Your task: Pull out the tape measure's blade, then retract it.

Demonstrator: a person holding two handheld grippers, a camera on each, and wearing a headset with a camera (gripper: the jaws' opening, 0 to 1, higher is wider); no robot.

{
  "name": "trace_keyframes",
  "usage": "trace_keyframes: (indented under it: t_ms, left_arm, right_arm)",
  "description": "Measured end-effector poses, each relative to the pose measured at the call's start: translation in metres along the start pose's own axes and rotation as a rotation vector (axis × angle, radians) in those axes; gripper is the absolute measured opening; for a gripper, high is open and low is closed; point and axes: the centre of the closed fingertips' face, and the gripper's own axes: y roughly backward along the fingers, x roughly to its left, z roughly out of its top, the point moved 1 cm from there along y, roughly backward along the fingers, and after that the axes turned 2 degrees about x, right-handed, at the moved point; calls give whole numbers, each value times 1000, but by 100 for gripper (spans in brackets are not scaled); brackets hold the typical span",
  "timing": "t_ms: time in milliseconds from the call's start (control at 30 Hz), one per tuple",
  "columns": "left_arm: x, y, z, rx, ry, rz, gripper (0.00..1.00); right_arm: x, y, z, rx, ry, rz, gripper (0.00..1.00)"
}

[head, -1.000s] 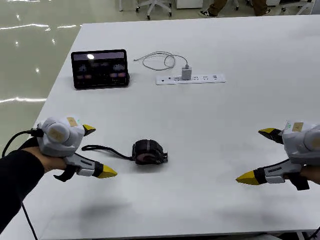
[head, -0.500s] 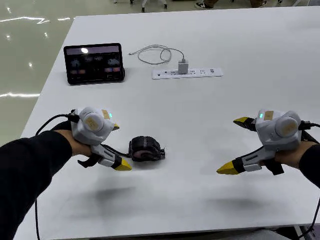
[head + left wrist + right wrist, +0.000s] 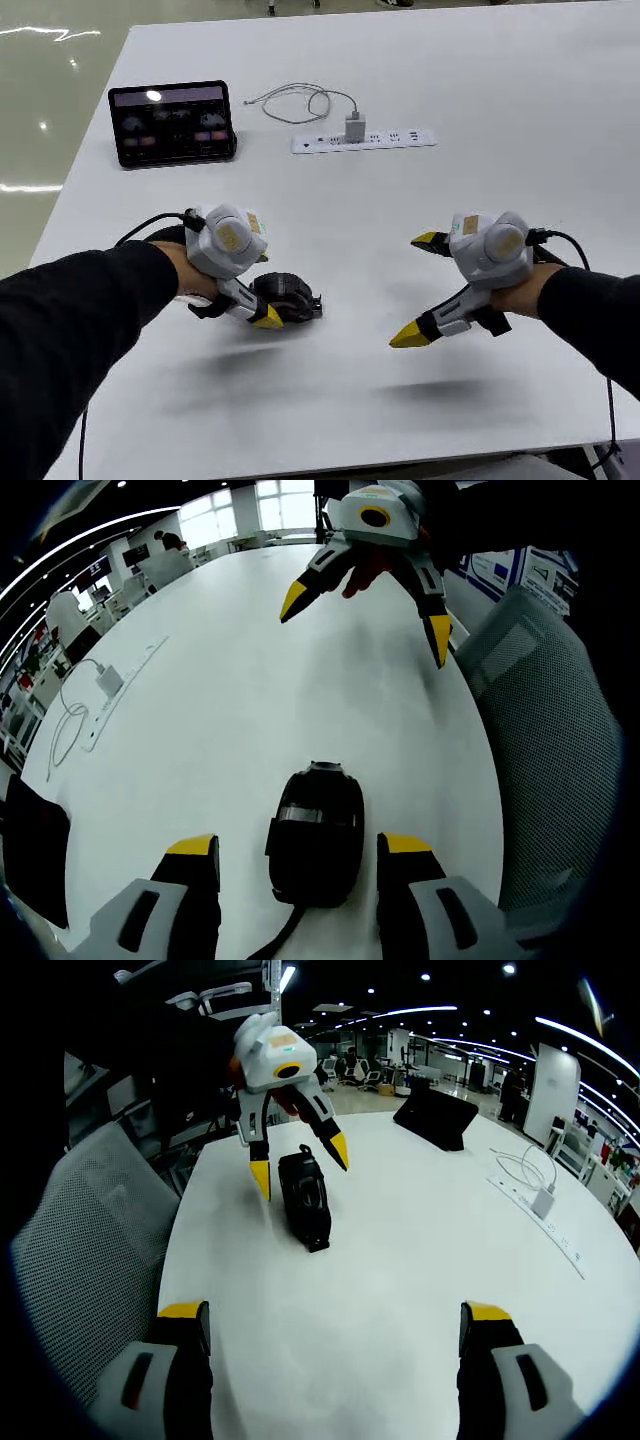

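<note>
White desk carries the tape measure, which lies between the released jaws of my left gripper, not yet clamped. My right gripper hovers well apart, jaws spread. Step in hand: securing the tape measure. Next: clench the left, then bring the right across.

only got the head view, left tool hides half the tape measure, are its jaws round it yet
Observer: Yes. In the left gripper view the tape measure lies between the open jaws of the left tool, with bare table showing on each side of it.
Operator: where's the strap gone
Observer: The strap trails back from the case between the jaws, toward the hand holding the left tool.
</note>
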Motion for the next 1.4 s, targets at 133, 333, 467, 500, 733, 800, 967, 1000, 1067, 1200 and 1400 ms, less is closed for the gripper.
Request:
trace_keyframes:
  t_ms: [133, 333, 467, 500, 733, 800, 967, 1000, 1067, 1200, 1400]
  left_arm:
    - [-3, -5, 5, 14, -43, -10, 45]
    - [-8, -7, 4, 33, -79, -57, 37]
    - [-8, -7, 3, 32, -93, -55, 33]
    - [-8, -7, 3, 27, -101, -54, 33]
    - [-8, -9, 2, 35, -141, -42, 32]
    - [-9, -9, 1, 39, -149, -53, 32]
    - [-9, -10, 0, 31, -141, -60, 32]
    - [-10, -10, 0, 32, -141, -58, 32]
    - [-10, -10, 0, 37, -134, -58, 32]
    - [-10, -10, 0, 39, -127, -62, 32]
    - [-9, -11, 0, 56, -126, -66, 32]
  right_arm:
    - [0, -12, 3, -2, 16, 18, 95]
    - [2, -24, 12, 4, 58, 30, 90]
    - [3, -32, 17, 10, 73, 41, 86]
    - [4, -34, 18, 10, 78, 45, 86]
    - [5, -46, 26, 7, 105, 60, 79]
    - [6, -50, 27, 15, 115, 66, 78]
    - [7, -62, 33, 17, 109, 79, 67]
    - [9, -65, 34, 20, 101, 93, 65]
    - [11, -70, 35, 21, 114, 104, 61]
    - [16, -81, 35, 46, 165, 136, 52]
    - [19, -91, 32, 83, 211, 163, 41]
